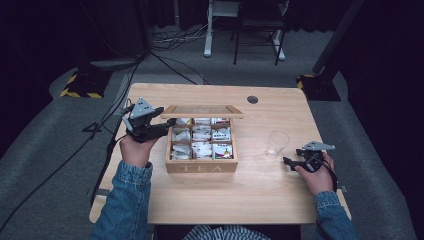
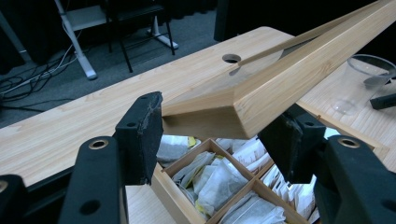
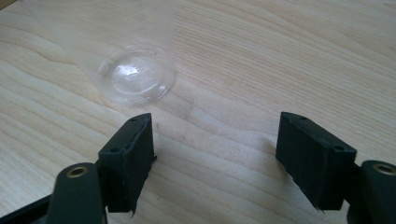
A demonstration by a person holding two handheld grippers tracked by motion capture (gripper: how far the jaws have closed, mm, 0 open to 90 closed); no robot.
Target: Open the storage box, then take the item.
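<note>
Lid (image 1: pixel 202 111) of the wooden tea box (image 1: pixel 201 166) is up — the left gripper (image 1: pixel 167 123) pinches its corner above the tea bags (image 1: pixel 201 135). Right gripper (image 1: pixel 288 161) hangs with jaws apart, empty, just beside the clear plastic cup (image 1: pixel 276 143) — opening looks underway; next likely swinging the lid fully back.

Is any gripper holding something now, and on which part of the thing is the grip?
The left gripper clamps a corner of the raised wooden lid of the wooden tea box. The right gripper holds nothing; the clear plastic cup stands ahead of its open jaws.
</note>
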